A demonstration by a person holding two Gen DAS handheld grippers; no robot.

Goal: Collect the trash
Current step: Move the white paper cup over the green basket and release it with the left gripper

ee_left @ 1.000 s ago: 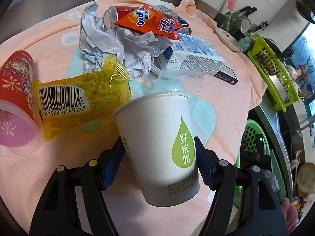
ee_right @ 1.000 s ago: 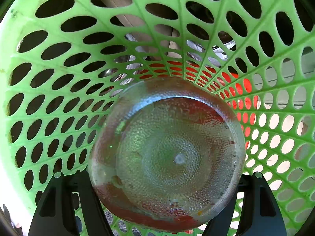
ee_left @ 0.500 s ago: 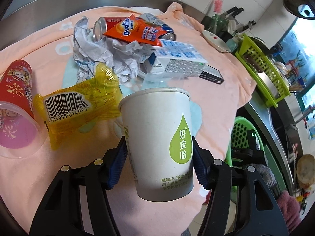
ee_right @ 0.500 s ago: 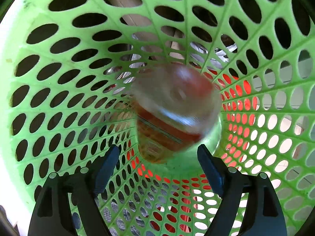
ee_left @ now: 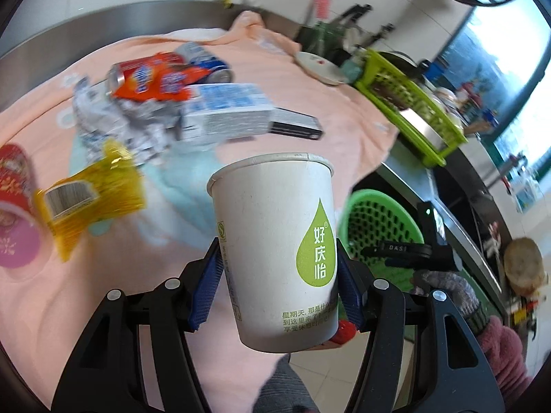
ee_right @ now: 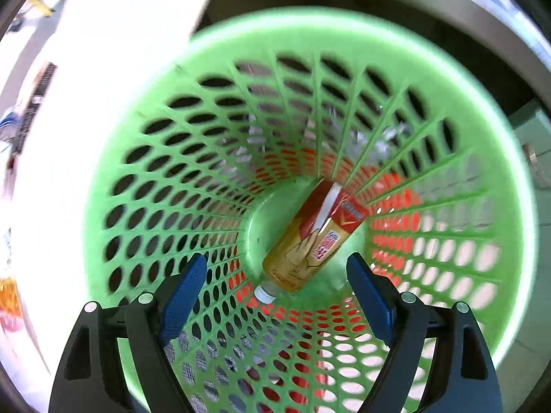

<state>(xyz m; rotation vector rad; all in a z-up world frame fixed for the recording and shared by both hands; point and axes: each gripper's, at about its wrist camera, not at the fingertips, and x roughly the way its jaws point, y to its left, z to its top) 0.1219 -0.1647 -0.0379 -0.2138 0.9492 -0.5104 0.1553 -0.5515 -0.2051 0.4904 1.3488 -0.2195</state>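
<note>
A: Left hand-held gripper (ee_left: 277, 287): its blue pads press both sides of the paper cup (ee_left: 273, 241), which is held upright and clear of the pink cloth (ee_left: 330, 127) on the table. The green basket (ee_left: 382, 227) stands lower, to the right, just past the table's edge.

B: And the right hand-held gripper (ee_right: 275, 296)?

A: Its jaws have just been opening and now stand wide, with nothing between them. It points down into the basket (ee_right: 137, 179); the bottle (ee_right: 313, 237) lies on its side at the bottom, cap toward the near wall.

B: So the step in hand is carrying the cup over?

A: Most likely. To do it well, keep the squeeze light, since a thin paper wall will probably buckle, and bring the cup above the middle of the basket's mouth before letting go.

B: Any hazard?

A: The right gripper is over the same opening; it should clear out first.

B: What remains?

A: On the cloth, far left: cans (ee_left: 120, 75), an orange wrapper (ee_left: 151, 82), crumpled paper (ee_left: 113, 124), a carton (ee_left: 230, 113). Nearer left: a yellow wrapper (ee_left: 93, 203) and a red cup (ee_left: 15, 199).
</note>
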